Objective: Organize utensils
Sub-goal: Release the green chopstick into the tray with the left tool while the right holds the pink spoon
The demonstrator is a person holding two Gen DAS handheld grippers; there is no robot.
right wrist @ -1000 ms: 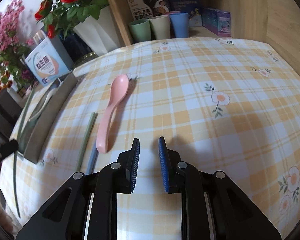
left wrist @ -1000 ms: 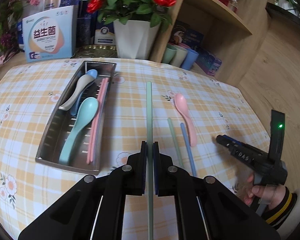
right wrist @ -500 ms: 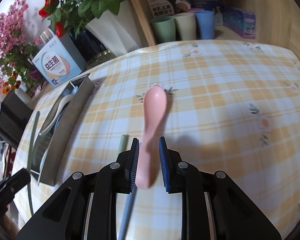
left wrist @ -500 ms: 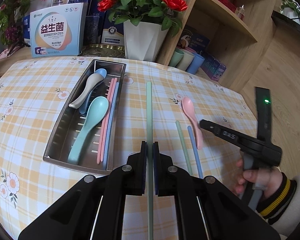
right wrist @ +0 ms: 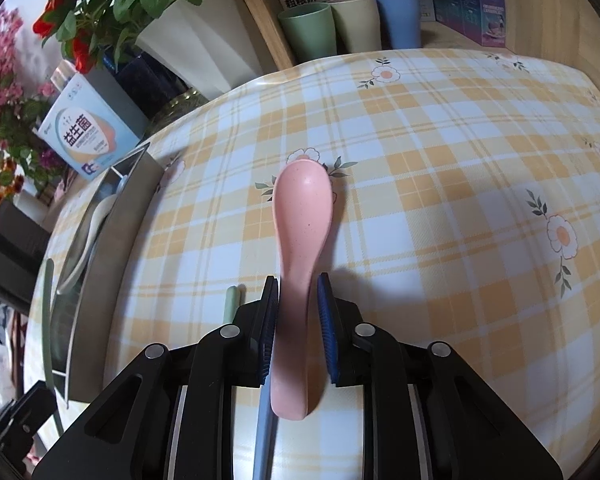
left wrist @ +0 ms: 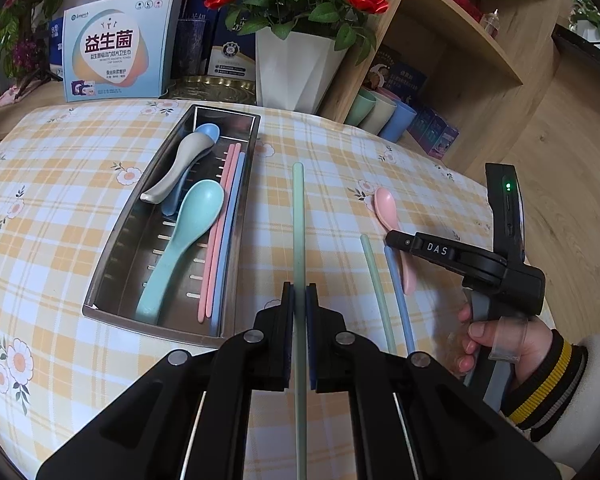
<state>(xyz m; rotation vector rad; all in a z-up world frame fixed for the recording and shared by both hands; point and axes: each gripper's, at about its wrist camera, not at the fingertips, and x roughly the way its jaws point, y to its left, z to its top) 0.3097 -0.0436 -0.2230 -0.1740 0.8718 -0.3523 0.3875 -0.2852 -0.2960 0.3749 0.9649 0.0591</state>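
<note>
Having slid forward, the right gripper [right wrist: 298,296] is now straddling the pink spoon [right wrist: 302,216], jaws spread, right of the tray [left wrist: 236,236]; the left gripper [left wrist: 299,294] is pinching a green chopstick [left wrist: 298,216].

Yellow-and-white checked tablecloth with daisy prints [left wrist: 60,168] covers the table; on it lie a stainless steel utensil tray [left wrist: 112,264], a pink plastic spoon [right wrist: 302,216], one pale green chopstick [left wrist: 374,280] and one blue chopstick [left wrist: 400,300] side by side.

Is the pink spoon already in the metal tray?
No, the pink spoon lies on the tablecloth between the right claw's open fingers, apart from the metal tray.
</note>
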